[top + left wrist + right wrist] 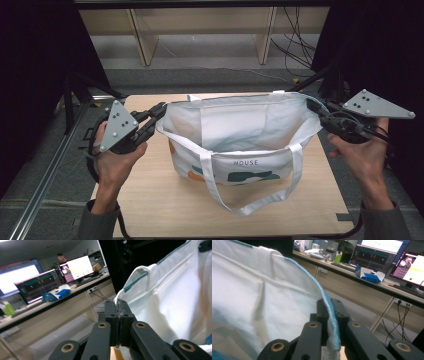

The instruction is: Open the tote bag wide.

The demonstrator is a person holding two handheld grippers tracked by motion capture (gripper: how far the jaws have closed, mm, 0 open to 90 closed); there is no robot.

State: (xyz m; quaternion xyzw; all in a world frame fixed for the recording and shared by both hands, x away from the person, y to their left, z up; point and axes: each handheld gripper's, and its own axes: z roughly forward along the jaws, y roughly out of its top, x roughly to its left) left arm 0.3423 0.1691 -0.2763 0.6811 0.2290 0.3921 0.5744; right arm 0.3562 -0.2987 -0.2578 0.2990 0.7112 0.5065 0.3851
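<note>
Bag (240,130) gaping, but its floor is lost behind the near wall. Print under "HOUSE" is partly covered by the hanging strap (260,197). Left gripper (159,111) tips are buried in the bag's rim; right gripper (312,106) tips likewise. In the left gripper view the bag runs off the right edge. Both sleeves (97,222) are cut by the bottom edge. The monitors' (77,267) text is too small to read.

We note a wooden shelf unit (200,30) beyond the table (150,200); black cables (295,50) trail right of that unit.
</note>
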